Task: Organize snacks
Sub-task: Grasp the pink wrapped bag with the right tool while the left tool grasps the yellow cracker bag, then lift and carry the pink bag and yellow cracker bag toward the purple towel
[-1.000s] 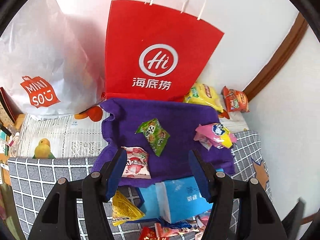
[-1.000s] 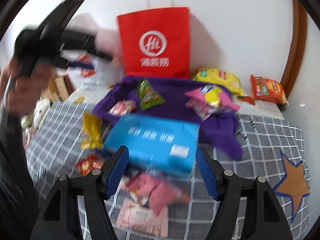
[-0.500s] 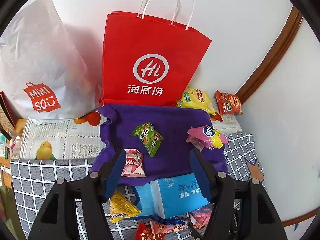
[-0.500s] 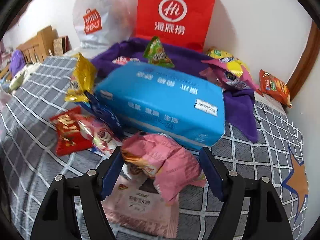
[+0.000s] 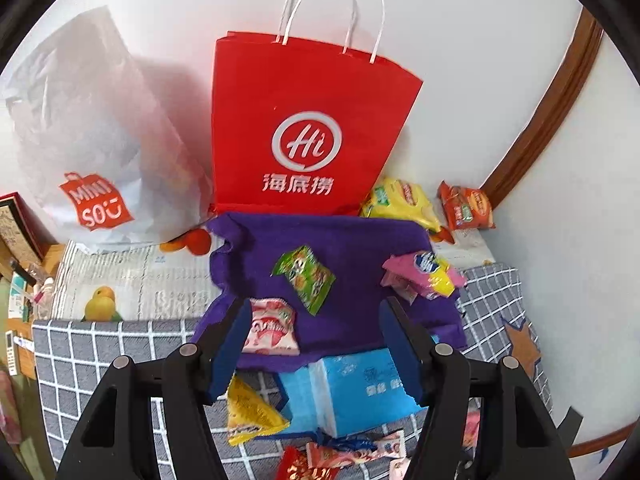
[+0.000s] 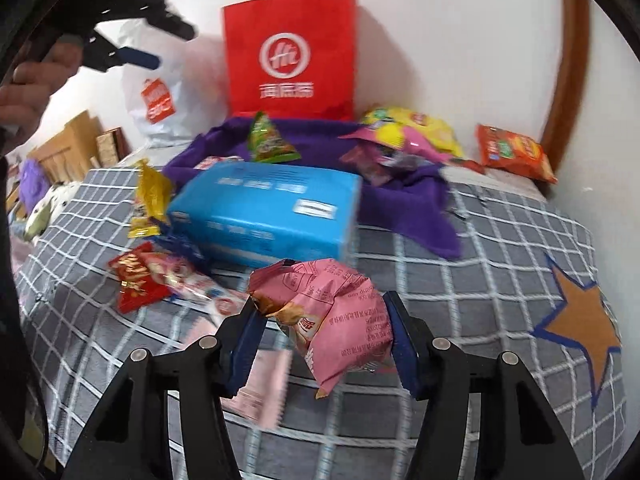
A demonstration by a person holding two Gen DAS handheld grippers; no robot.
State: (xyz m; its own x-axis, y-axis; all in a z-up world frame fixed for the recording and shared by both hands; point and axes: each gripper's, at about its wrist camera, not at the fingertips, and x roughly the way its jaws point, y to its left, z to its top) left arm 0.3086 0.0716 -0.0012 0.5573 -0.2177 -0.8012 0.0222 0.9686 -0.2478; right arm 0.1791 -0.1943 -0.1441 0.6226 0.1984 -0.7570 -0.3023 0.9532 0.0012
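Note:
My right gripper is closing on a crumpled pink snack packet, and both blue pads touch its sides just above the grey checked bedspread. Behind it lies a blue tissue pack. My left gripper hovers open and empty over a purple cloth. On that cloth lie a green packet, a strawberry packet and a pink-and-yellow packet. In the right wrist view the left gripper is held high at the upper left by a hand.
A red paper bag and a white plastic bag stand against the wall. Yellow chips and an orange pack lie in the corner. A yellow packet, a red packet and a flat pink packet lie on the bedspread.
My right gripper came down over the pink packet and its jaws narrowed onto it. The left gripper stayed over the purple cloth, tipping up slightly so the red bag's handles show.

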